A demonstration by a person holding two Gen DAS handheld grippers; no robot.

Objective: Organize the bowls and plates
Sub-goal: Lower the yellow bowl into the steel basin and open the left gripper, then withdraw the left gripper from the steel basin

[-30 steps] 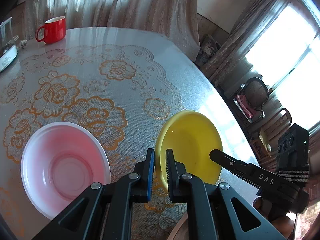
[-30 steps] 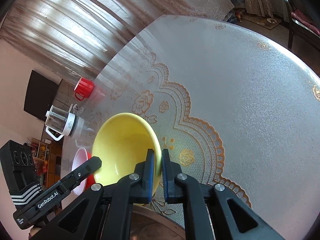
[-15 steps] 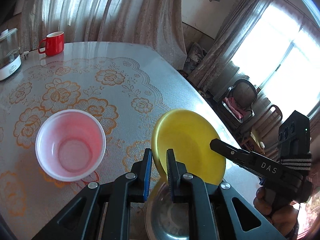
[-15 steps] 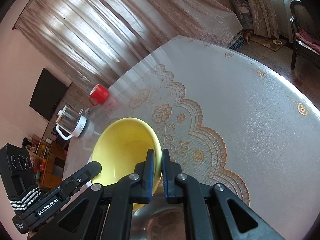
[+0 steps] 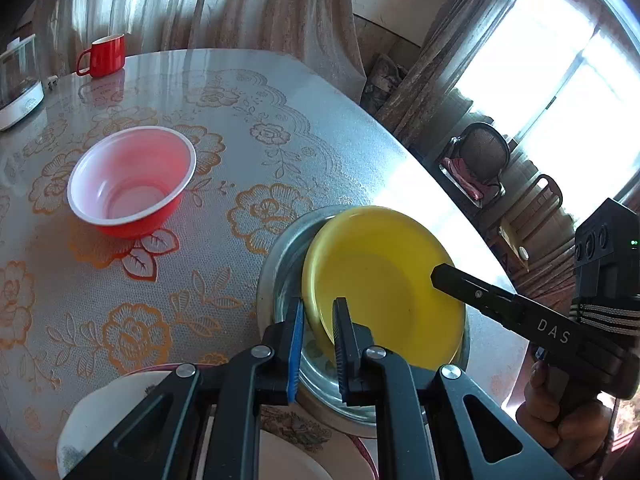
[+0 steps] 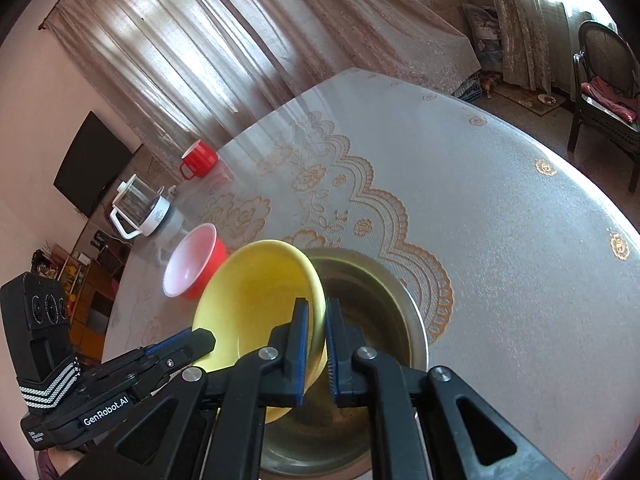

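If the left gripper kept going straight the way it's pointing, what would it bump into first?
Probably the metal bowl. The left gripper is shut on the yellow plate, which hangs just over that bowl, though the gap is hard to judge.

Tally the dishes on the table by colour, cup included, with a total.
Yellow: 1, bowl
Red: 2, bowl, cup
Metal: 1, basin
White patterned: 1, plate
Total: 5

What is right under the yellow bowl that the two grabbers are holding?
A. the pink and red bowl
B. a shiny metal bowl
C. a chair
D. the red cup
B: the yellow bowl hangs tilted over the shiny metal bowl, clamped between the left gripper and right gripper.
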